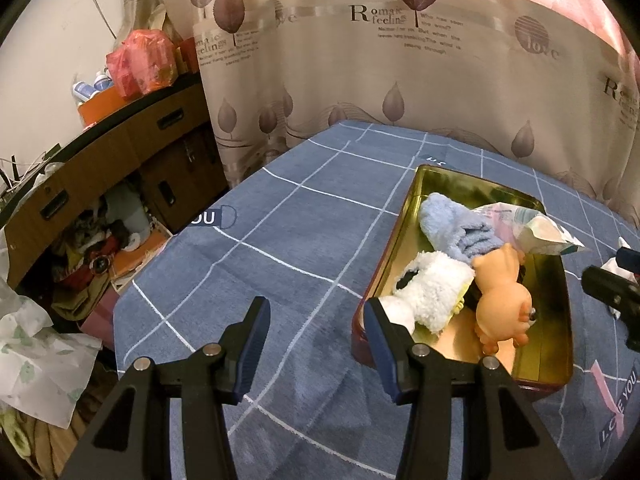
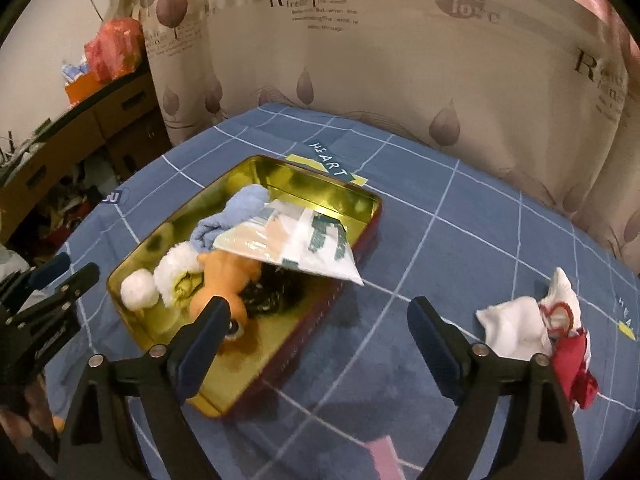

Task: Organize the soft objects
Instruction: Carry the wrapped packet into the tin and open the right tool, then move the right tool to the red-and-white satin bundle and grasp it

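From your left wrist, the left gripper stands open and empty beside the gold-lined rectangular tin.

From your right wrist, the right gripper gapes wide, empty; the crumpled white-and-red cloth lies on the blanket just right of it, nearer this hand.

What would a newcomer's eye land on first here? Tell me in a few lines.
First, the gold-lined tin in the middle of the blue checked cloth, heaped with soft things: an orange plush toy, a blue towel, a white fluffy piece and a plastic packet jutting over the rim. Next, the white and red cloth bundle lying alone on the cloth beside the tin, near the open, empty right gripper.
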Motion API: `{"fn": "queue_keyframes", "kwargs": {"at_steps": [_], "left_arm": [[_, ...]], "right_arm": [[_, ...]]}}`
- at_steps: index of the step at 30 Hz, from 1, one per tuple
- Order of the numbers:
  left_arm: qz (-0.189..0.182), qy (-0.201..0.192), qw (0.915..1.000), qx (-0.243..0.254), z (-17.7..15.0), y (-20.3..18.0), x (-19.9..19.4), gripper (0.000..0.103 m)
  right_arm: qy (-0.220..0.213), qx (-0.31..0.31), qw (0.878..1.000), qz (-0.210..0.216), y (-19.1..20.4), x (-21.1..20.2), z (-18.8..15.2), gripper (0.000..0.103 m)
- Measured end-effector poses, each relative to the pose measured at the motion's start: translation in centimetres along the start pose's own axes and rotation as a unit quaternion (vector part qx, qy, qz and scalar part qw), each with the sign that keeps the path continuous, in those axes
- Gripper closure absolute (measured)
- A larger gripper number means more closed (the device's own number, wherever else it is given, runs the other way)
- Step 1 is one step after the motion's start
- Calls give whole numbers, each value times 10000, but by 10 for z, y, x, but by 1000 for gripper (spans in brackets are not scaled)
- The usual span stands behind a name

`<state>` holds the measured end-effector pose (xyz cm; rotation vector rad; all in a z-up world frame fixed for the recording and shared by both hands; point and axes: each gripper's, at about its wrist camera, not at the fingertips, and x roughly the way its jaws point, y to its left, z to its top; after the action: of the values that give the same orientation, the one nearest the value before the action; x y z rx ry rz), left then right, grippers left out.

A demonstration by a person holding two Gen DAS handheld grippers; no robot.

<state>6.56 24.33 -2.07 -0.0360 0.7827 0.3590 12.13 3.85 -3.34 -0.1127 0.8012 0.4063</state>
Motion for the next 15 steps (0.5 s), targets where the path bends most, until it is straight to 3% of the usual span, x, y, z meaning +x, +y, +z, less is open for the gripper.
{"fn": "queue_keyframes", "kwargs": {"at_steps": [9,15], "left_arm": [[88,-93,9999,109,-2,-4,-4,53],[38,-59,9999,116,-1,-3,-2,53]], "right_arm": [[-126,181,9996,153,0,-5,-3,13],[-331,359,9982,-355,-34,-23,-14,13]]}}
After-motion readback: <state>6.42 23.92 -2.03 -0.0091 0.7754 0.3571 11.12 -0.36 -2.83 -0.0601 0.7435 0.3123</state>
